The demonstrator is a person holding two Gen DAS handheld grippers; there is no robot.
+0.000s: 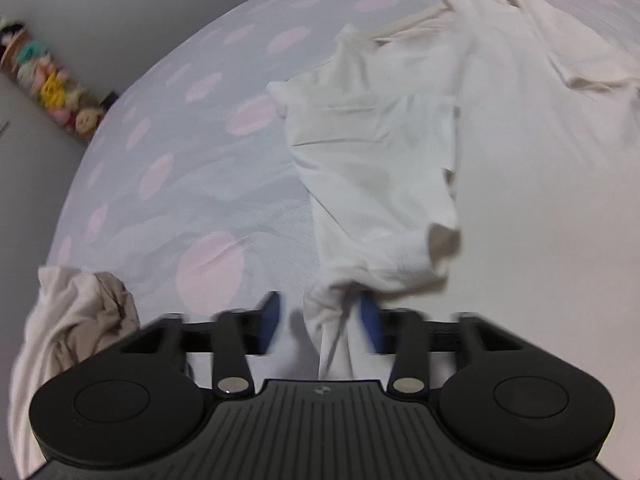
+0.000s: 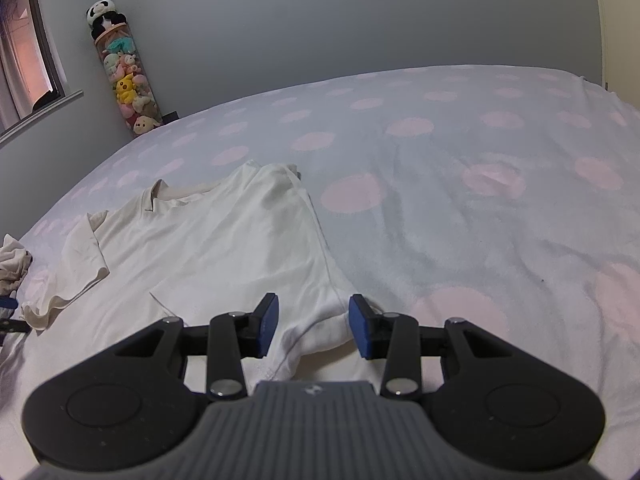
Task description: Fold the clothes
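A white T-shirt (image 1: 380, 152) lies spread on the bed, collar at the far end. In the left wrist view a bunched corner of it stands between the blue pads of my left gripper (image 1: 322, 318). The right pad touches the cloth, and a gap shows beside the left pad, so the jaws stand apart; the picture is blurred. In the right wrist view the same T-shirt (image 2: 224, 240) has its hem corner raised in a fold between the pads of my right gripper (image 2: 314, 322), which is open and does not pinch it.
The bed wears a pale sheet with pink dots (image 2: 460, 200). A crumpled beige garment (image 1: 76, 312) lies at the left edge of the bed. A tall clear tube of plush toys (image 2: 124, 84) stands by the wall, with a window (image 2: 24, 40) beside it.
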